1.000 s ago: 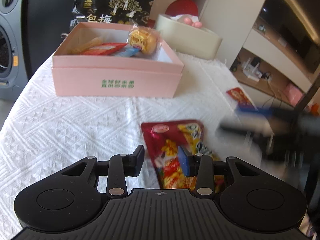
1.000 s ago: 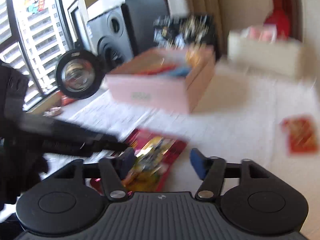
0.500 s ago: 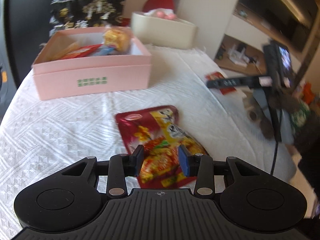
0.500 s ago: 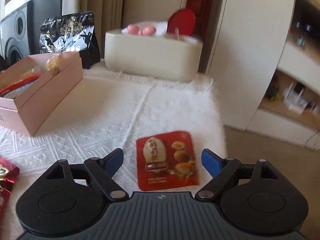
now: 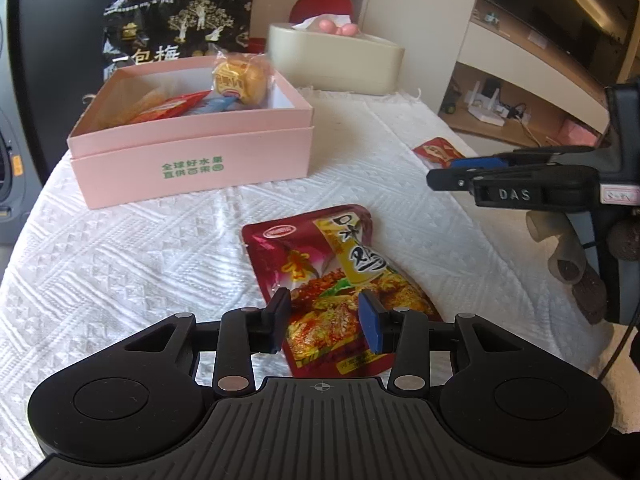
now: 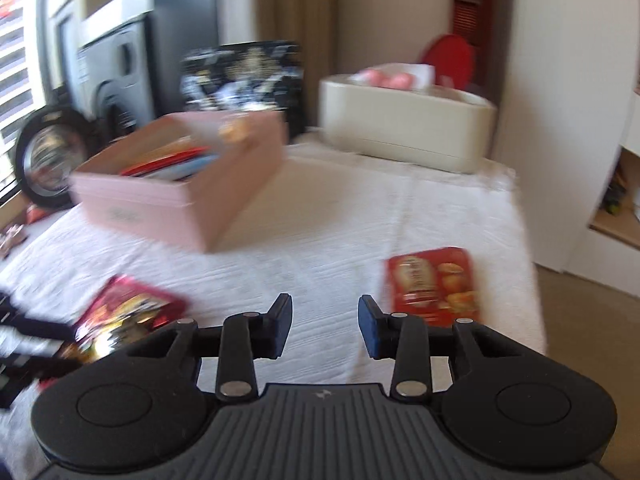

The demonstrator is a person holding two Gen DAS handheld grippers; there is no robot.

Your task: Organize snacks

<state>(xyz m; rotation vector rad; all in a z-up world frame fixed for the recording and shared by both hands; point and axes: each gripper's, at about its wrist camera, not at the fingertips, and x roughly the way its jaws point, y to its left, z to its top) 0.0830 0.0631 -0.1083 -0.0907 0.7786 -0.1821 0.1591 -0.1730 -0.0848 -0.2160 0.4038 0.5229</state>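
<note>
A dark red snack pouch (image 5: 320,264) lies flat on the white cloth. Its near end sits between the fingers of my left gripper (image 5: 325,320), whose jaws are opening; the pads do not press on it. The pink box (image 5: 192,168) holding several snacks stands behind it. A small red packet (image 6: 434,284) lies near the table's right edge, just right of my right gripper (image 6: 325,320). That gripper's jaws are closing over bare cloth with a gap still showing and nothing between them. From the left wrist view the right gripper (image 5: 460,176) hangs beside the small red packet (image 5: 438,152).
A cream tissue box (image 5: 332,60) and a black snack bag (image 5: 176,28) stand behind the pink box. A washing machine (image 5: 8,152) is at the far left. The cloth-covered table (image 6: 520,240) drops off on the right toward shelving.
The right gripper swung left off the small red packet, which now lies right of its fingers, and its jaws narrowed. The left gripper stayed over the pouch, rolling slightly.
</note>
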